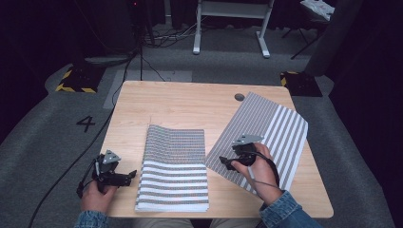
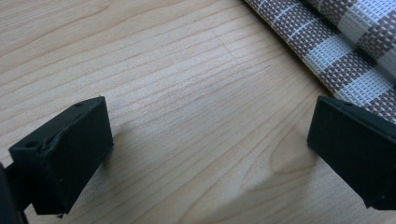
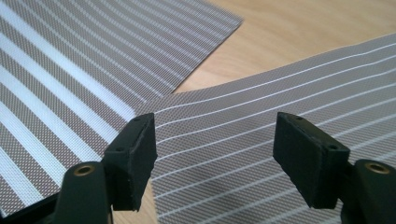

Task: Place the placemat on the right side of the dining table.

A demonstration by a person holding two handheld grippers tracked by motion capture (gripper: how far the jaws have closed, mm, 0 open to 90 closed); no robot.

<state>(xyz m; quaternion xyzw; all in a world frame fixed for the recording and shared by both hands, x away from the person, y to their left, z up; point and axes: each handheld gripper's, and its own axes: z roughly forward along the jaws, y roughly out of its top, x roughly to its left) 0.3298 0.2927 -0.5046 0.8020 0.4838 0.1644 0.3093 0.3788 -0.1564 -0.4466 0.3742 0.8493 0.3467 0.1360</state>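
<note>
A stack of brown-and-white striped woven placemats (image 1: pixel 173 166) lies at the table's front middle. A single placemat (image 1: pixel 266 133) of the same kind lies askew to its right. My right gripper (image 1: pixel 222 162) hovers over that mat's near-left corner and points left toward the stack. In the right gripper view the gripper (image 3: pixel 215 140) is open, with the finely striped mat (image 3: pixel 261 116) under the jaws and nothing between them; the stack (image 3: pixel 70 70) lies beyond. My left gripper (image 1: pixel 132 175) rests left of the stack, open (image 2: pixel 210 121) over bare wood, with the stack's edge (image 2: pixel 345 42) just ahead.
The light wooden table (image 1: pixel 180 102) has a round cable hole (image 1: pixel 239 97) at the back right. Cables trail from both grippers, the left one off the table's left edge. A white desk frame (image 1: pixel 233 23) stands on the grey floor beyond.
</note>
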